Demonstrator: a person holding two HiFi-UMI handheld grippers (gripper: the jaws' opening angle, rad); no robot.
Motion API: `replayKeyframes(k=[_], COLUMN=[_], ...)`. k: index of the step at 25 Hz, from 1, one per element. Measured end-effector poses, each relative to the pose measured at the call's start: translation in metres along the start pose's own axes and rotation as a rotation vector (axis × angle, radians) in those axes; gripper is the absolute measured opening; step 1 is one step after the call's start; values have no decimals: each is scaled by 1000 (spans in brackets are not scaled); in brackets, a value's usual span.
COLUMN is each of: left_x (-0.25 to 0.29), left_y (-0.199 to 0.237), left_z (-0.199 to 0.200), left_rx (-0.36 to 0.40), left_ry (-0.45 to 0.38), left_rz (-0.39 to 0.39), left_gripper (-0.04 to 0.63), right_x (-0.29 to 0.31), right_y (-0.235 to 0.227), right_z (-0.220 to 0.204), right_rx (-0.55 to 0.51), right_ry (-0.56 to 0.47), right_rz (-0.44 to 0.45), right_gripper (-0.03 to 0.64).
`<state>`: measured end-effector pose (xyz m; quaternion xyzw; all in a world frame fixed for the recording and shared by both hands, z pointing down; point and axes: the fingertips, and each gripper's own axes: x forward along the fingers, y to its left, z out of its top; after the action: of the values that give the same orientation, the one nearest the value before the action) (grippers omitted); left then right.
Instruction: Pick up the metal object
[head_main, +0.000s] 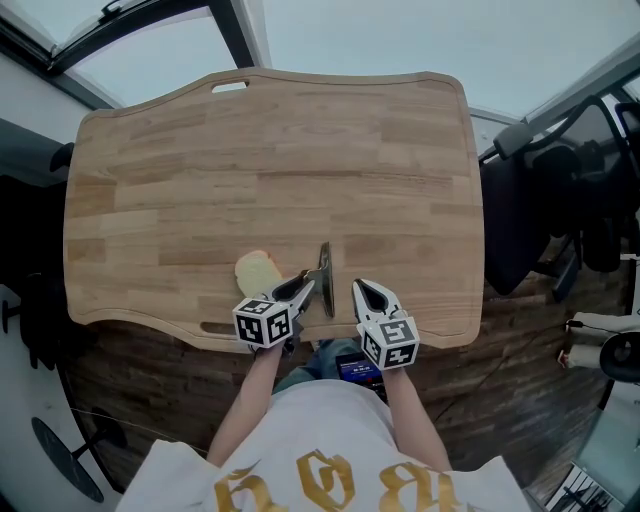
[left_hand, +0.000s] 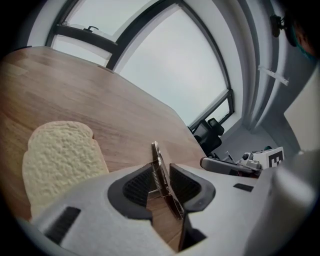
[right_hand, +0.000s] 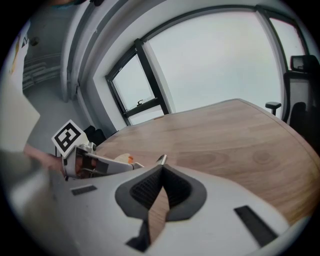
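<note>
The metal object is found near the table's near edge, just right of the bread, and is set on its thin edge between the jaws of the left gripper, which are closed onto its flat sides. Whether it rests on the wood or is already raised cannot be told. The right gripper is held just beside it, jaws together and empty. The grip is judged to be narrow: only a thin, smooth strip with a spring is caught between the pads, so it could be pivoted or slid out if the lift is made quickly or at a tilt. The bread could be nudged by the left gripper if the lift is swung towards it. The object could be knocked by the right gripper if the two are brought closer.
</note>
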<state>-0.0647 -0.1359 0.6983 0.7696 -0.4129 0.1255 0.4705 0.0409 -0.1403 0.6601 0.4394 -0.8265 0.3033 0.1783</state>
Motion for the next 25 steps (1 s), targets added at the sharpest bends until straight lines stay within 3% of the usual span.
replayKeyframes(k=[8,14,25], left_x=[6,11,15], left_y=[2,-2,3], left_z=[0,-2,3], left_rx=[-43,-26,-193], left_ry=[24,69,19], left_rz=[12,25,-17], left_gripper=[97,65,40], right_x=[7,9,1], right_y=[-8,-9,-18], right_z=[-3,0,3], right_rx=[11,11,40], right_ry=[15,16,8], right_rz=[12,15,-8], right_gripper=[11,11,11])
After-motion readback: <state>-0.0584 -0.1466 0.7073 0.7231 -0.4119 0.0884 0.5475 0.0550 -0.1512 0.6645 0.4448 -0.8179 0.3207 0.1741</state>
